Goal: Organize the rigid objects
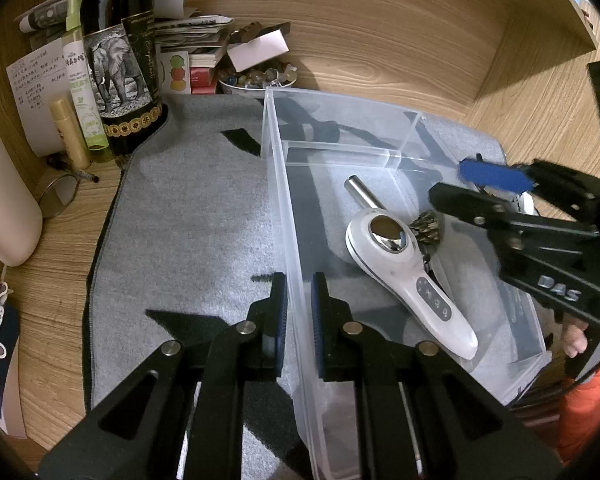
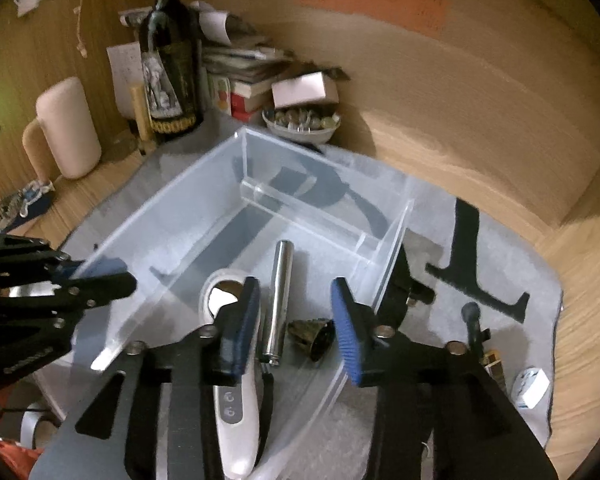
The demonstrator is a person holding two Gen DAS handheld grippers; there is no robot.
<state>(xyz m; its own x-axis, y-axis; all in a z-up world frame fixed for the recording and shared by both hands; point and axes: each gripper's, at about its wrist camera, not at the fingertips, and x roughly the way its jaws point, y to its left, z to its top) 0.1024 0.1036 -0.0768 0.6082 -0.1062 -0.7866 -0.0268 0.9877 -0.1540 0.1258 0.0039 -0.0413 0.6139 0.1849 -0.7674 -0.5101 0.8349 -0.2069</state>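
A clear plastic bin point(image 1: 278, 168) point(image 2: 172, 208) sits on a grey felt mat point(image 1: 188, 220). Inside lie a white handheld device point(image 1: 404, 276) point(image 2: 236, 420), a metal cylinder point(image 1: 364, 192) point(image 2: 278, 300) and a small brass bell point(image 1: 430, 226) point(image 2: 314, 336). My left gripper point(image 1: 299, 320) is shut on the bin's left wall, one finger each side. My right gripper point(image 2: 296, 328) point(image 1: 484, 188) is open and empty, hovering over the bin above the cylinder and bell.
A dark wine bottle point(image 1: 120, 60) point(image 2: 172, 76), spray bottle point(image 1: 82, 80), papers, books and a bowl of beads point(image 1: 256, 78) point(image 2: 300, 122) crowd the back. A pink mug point(image 2: 66, 128) stands left. Small items point(image 2: 476, 320) and a white box point(image 2: 532, 390) lie on the mat right of the bin.
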